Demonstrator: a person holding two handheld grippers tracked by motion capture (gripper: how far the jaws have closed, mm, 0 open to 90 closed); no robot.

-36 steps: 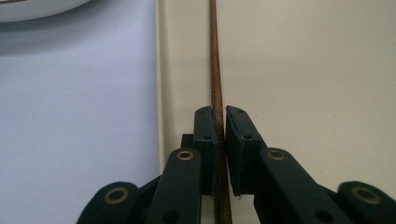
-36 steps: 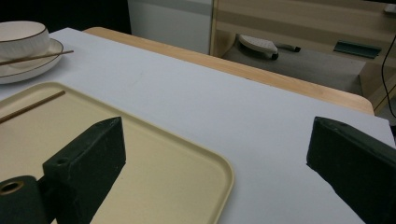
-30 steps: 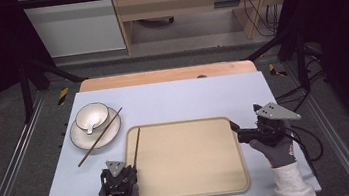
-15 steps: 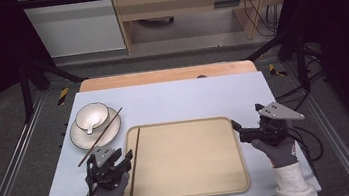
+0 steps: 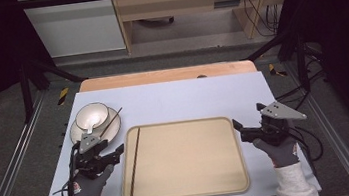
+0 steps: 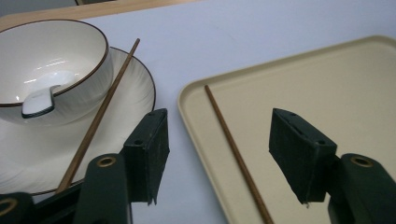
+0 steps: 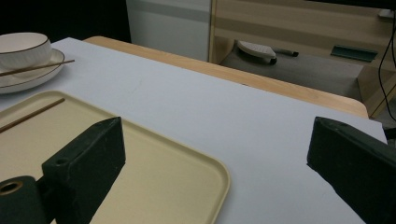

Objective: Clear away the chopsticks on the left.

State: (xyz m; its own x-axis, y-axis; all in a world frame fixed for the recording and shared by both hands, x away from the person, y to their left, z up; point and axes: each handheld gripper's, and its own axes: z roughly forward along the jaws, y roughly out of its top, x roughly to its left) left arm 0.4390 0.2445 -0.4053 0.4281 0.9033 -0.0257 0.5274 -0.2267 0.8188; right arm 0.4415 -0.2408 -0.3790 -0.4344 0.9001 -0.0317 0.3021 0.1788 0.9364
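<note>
Left gripper view: left claw (image 6: 219,163) agape, chopstick (image 6: 95,123) on plate (image 6: 135,93) just left; probably fetching it, needing leftward reach.

The high view looks forward and down from above the person's side, taking in the whole table (image 5: 172,95) from some way off. The left gripper view sits low and close, looking across the tray (image 6: 327,93) corner toward the plate (image 6: 135,102) and bowl (image 6: 51,65). The right gripper view, equally low, looks over the tray's other side toward the far table edge (the same plate (image 7: 32,74) shows small at its left).
</note>
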